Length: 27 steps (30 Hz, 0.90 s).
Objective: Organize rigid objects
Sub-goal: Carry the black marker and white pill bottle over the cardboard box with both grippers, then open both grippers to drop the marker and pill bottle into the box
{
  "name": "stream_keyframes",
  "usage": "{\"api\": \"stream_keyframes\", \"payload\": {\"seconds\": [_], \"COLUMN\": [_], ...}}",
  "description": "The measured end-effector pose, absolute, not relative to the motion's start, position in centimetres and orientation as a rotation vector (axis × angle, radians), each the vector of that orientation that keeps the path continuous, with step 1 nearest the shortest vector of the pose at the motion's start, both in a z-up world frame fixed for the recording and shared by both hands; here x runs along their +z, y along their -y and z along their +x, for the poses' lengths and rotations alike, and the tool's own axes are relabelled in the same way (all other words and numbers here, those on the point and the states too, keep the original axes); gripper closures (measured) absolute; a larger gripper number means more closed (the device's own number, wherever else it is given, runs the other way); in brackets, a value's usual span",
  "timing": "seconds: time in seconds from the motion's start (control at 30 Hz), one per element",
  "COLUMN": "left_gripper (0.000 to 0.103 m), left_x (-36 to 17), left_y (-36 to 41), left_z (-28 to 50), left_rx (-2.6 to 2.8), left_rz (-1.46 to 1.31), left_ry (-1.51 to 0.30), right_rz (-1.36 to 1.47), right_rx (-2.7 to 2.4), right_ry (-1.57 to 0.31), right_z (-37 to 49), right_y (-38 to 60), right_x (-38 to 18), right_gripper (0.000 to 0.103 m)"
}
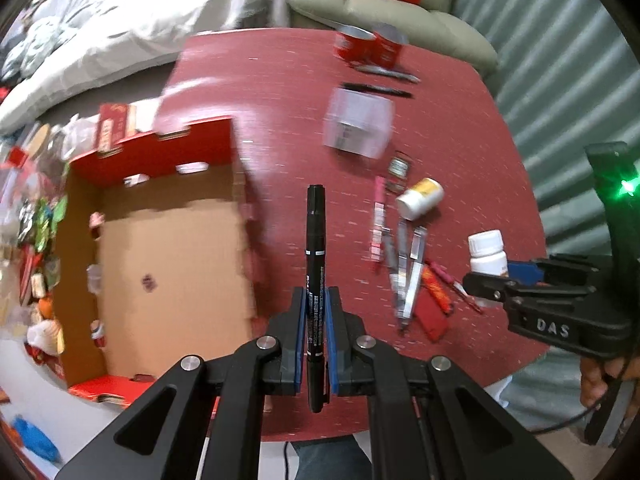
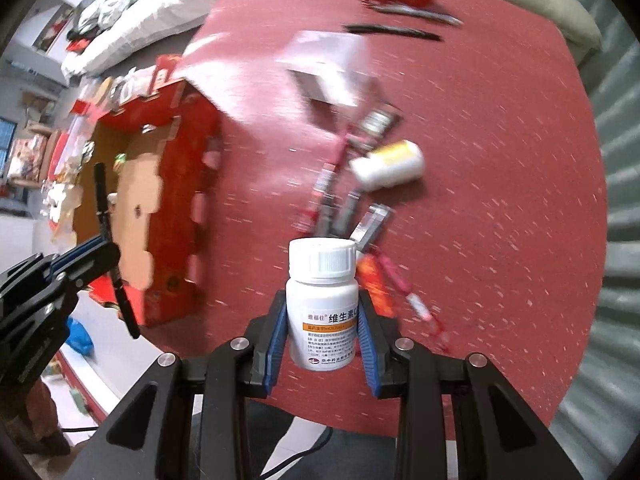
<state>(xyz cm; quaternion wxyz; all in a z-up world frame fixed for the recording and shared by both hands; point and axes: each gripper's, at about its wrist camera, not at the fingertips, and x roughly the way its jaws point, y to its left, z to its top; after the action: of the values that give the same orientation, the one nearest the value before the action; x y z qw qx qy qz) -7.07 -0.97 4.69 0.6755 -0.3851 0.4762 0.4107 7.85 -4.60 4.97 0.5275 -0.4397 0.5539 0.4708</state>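
Mid-carry: left gripper [image 1: 316,320] fingers clamped on black marker [image 1: 315,248], right gripper [image 2: 323,332] fingers on white pill bottle [image 2: 323,300], above red worktop [image 1: 440,128]. Next, probably: lower both into cardboard box [image 1: 168,264].

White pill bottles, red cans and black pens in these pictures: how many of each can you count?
White pill bottles: 2, one held upright, one lying on the table
Red cans: 2, at the far edge
Black pens: 2, one held marker, one lying on the table
Total: 6
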Motion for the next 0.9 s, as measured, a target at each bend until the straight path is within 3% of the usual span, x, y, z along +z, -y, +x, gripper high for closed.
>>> {"api": "stream_keyframes", "payload": {"seconds": [0.57, 0.9], "left_gripper": [0.093, 0.093], "left_x": [2.9, 1.7], "left_y": [-2.8, -5.4], "left_z": [-22.4, -24.4], "left_rx": [1.283, 1.319], "left_rz": [-1.048, -1.063], "left_ry": [-0.975, -0.969], "right_rz": [-1.276, -1.321], "right_rx": [1.469, 1.457], "right_ry": [-1.166, -1.115], "right_z": [-10.8, -13.8], "right_y": [-4.2, -6.6], "right_x": [3.9, 2.5], "right_gripper": [0.069, 0.069]}}
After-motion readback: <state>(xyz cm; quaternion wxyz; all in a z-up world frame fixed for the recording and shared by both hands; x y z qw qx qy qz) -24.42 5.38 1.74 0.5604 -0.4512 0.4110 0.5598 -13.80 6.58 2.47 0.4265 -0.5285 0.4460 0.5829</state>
